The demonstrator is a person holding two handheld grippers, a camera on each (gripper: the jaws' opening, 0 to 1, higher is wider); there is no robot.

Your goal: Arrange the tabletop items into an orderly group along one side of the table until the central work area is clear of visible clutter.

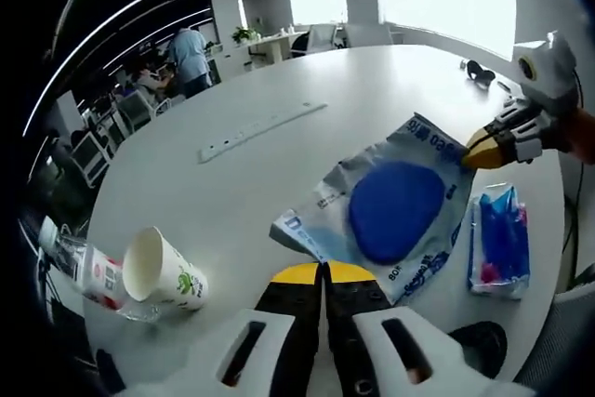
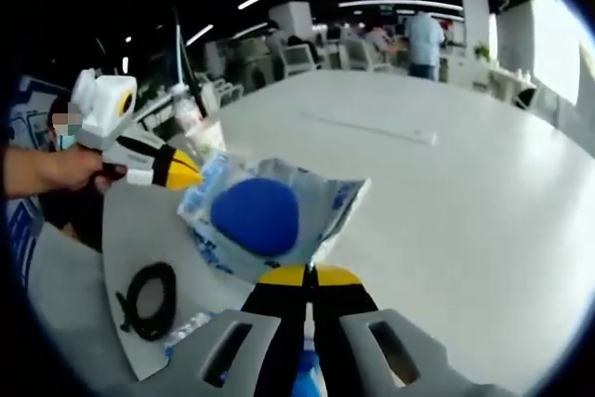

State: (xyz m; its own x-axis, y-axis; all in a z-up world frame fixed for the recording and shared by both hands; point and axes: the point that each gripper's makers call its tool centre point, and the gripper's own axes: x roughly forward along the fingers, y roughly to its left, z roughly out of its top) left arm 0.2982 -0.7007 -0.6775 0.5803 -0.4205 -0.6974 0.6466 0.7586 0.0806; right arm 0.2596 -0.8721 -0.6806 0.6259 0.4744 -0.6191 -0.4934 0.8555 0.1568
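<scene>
Foil bag (image 1: pixel 395 202) with blue disc lies mid-table, 12 o'clock of left gripper (image 1: pixel 324 271); both grippers, right gripper (image 2: pixel 308 274) too, pinch its edges, jaws clenched. Looks light, crinkly, slippery; corners are the best hold.

Crinkled blue-printed packet (image 1: pixel 395 211) lies flat beside tissue pack (image 1: pixel 499 241).

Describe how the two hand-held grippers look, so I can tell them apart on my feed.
They look alike. The left hand-held gripper and the right hand-held gripper each have black jaws with yellow tips rising from a white slotted body. Seen from across the table, each shows a white body and yellow tips.
</scene>
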